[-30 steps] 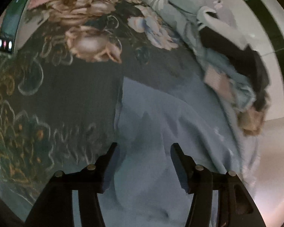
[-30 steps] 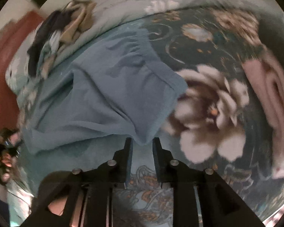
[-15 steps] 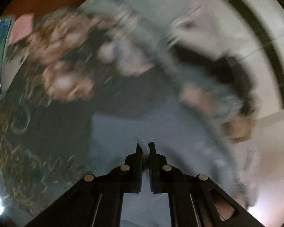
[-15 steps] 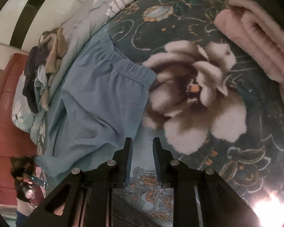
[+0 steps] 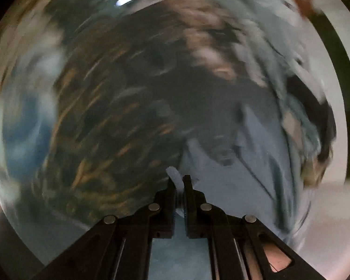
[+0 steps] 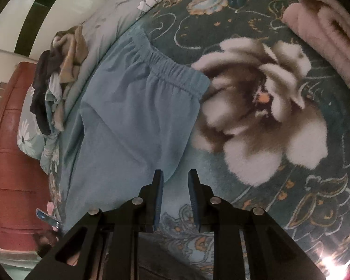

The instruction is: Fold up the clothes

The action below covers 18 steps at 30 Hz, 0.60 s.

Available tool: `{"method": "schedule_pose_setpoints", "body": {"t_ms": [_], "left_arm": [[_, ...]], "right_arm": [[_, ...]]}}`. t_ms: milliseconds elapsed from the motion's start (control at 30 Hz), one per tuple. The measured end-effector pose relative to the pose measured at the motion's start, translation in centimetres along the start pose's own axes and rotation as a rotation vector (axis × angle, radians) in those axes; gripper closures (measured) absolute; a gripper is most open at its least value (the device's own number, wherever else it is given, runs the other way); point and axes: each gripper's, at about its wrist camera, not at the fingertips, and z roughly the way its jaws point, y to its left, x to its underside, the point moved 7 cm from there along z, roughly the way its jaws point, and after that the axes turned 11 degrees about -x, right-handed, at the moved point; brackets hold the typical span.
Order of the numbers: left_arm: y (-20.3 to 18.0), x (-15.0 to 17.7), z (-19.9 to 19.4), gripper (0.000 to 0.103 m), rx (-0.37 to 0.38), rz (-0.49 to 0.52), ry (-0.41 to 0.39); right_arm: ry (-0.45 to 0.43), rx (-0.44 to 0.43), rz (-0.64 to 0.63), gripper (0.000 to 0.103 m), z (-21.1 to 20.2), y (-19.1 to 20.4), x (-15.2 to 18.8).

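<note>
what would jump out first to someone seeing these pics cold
The big cream flower on the dark floral bedspread dominates the right wrist view, with the blue pants spread flat beside it. In the blurred left wrist view, the left gripper is shut on a pinch of that blue cloth.

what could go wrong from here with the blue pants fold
1. The left tool pinches only a thin tip of the blue pants; a quick pull may slip it free.
2. The right tool is open and holds nothing beside the pants' edge, so the cloth may drag and bunch instead of folding flat.
3. The clothes pile sits close to the pants, so a wide sweep might snag it.
</note>
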Motion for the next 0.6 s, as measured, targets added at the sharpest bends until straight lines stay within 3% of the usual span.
{"method": "schedule_pose_setpoints", "body": {"t_ms": [67,467,500,567,600], "left_arm": [[0.6,0.3,0.3,0.097,0.016,-0.05,0.007],[-1.4,-0.4,-0.8,0.097,-0.005,0.027,-0.043],[-1.8,-0.6,-1.0,0.097,0.002,0.034,-0.05],[-2.4,-1.0,-1.6,0.098,0.016,0.044,-0.06],[-2.8,-1.3,-1.9,0.098,0.026,0.048,-0.066]], "right_arm": [[-0.01,-0.006,0.014,0.081,-0.2,-0.1,-0.5],[-0.09,-0.104,0.185,0.076,1.7,-1.1,-5.4],[-0.095,-0.106,0.194,0.077,1.8,-1.1,-5.6],[-0.106,-0.089,0.192,0.098,1.7,-0.9,-5.6],[-0.108,-0.079,0.187,0.098,1.5,-1.0,-5.4]]}}
